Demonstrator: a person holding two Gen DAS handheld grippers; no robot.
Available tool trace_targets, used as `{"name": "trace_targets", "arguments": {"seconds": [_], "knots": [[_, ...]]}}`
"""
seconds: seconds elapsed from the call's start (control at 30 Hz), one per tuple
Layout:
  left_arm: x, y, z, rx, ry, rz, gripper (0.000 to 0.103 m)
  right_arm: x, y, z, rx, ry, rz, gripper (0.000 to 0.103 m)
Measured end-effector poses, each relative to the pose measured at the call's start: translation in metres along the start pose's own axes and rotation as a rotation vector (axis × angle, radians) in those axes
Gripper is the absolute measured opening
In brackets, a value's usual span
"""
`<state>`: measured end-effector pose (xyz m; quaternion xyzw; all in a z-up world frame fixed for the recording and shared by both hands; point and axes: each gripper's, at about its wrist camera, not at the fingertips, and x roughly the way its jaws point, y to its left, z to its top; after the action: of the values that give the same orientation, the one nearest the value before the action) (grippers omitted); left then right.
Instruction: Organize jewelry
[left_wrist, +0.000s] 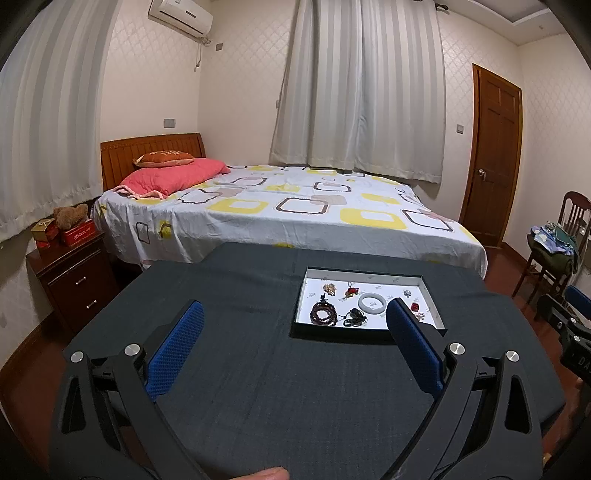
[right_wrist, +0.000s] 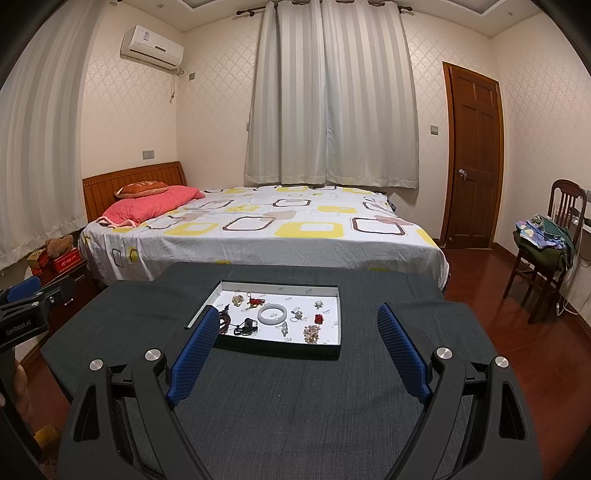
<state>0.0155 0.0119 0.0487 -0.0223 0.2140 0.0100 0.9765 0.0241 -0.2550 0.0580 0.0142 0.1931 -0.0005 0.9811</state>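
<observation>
Both the left claw (left_wrist: 295, 325) and right claw (right_wrist: 297, 328) gape empty before the jewelry tray (right_wrist: 280, 352).

Dim warm indoor light, sharp focus; strong fisheye bend w/ dark corners (both views).

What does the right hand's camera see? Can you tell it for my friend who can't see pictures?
The right gripper hangs open and empty over a dark cloth-covered table, just short of a shallow tray of jewelry, including a white bangle. A bed stands behind the table.
</observation>
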Motion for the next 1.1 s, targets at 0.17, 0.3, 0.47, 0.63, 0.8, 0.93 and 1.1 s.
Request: {"name": "trace_targets", "arguments": {"seconds": [0.17, 0.3, 0.47, 0.63, 0.8, 0.93, 1.1], "knots": [[0.001, 0.0, 0.001, -0.001, 0.001, -0.005, 0.097, 0.0, 0.001, 0.0, 0.0, 0.002, 0.0, 0.084], [0.001, -0.004, 0.002, 0.006, 0.002, -0.011, 0.097, -0.001, 0.002, 0.0, -0.002, 0.001, 0.001, 0.084], [-0.001, -0.004, 0.001, 0.011, -0.002, -0.014, 0.099, 0.0, 0.002, 0.0, 0.0, 0.002, 0.001, 0.084], [0.002, -0.004, 0.003, 0.001, -0.006, -0.014, 0.099, 0.0, 0.002, 0.0, 0.0, 0.002, 0.0, 0.084], [0.005, -0.005, 0.003, 0.0, 0.0, -0.011, 0.099, 0.0, 0.003, -0.003, -0.001, 0.007, 0.004, 0.084], [0.004, -0.005, -0.001, 0.018, -0.009, -0.011, 0.099, 0.0, 0.002, -0.006, -0.002, 0.009, 0.003, 0.084], [0.01, -0.003, -0.003, 0.016, -0.003, 0.006, 0.099, 0.005, 0.001, -0.008, 0.003, 0.018, 0.003, 0.084]]}}
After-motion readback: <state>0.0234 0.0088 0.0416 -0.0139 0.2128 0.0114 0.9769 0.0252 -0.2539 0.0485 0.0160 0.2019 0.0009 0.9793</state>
